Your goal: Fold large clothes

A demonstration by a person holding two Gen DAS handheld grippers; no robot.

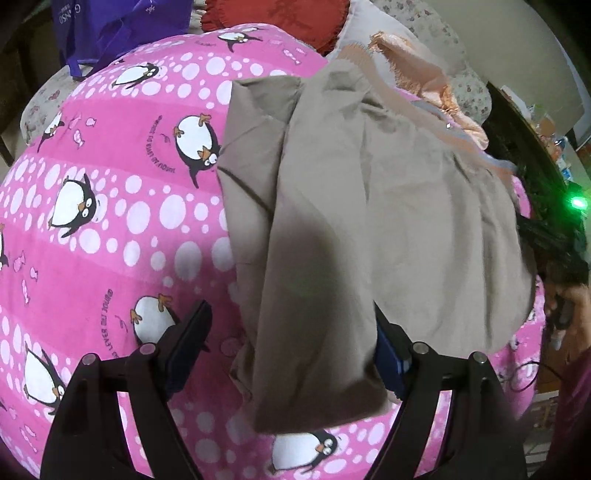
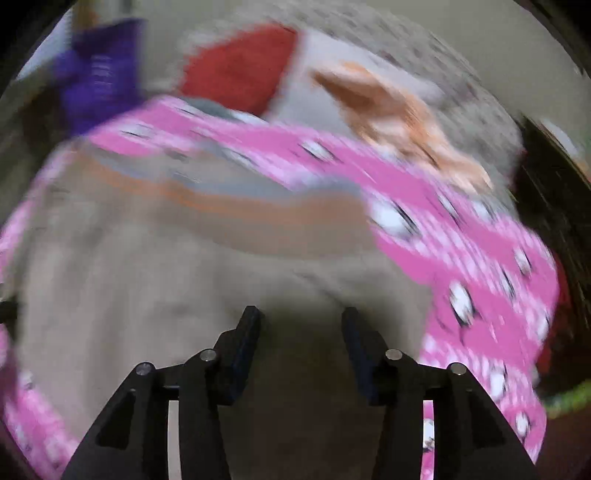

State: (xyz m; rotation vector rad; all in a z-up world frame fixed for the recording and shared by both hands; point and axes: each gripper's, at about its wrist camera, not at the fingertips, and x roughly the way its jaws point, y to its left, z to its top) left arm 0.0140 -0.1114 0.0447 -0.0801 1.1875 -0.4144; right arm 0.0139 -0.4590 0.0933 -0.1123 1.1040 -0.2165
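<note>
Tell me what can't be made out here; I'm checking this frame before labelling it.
- Right wrist view: motion blur smears the beige garment and pink blanket; folds unreadable.
- Left wrist view: the garment's near end covers part of one finger of the open left claw.
- Left wrist view: the purple bag is cut off by the top edge.

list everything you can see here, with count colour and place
garment: 1, taupe, partly folded on the blanket
blanket: 1, pink with penguins, spread under the garment
orange cloth: 1, peach, beyond the garment
red cushion: 1, red, far end
purple bag: 1, purple, far left
left hand-held gripper: 1, black, open astride the garment's near edge
right hand-held gripper: 1, black, open over the garment, view blurred
</note>
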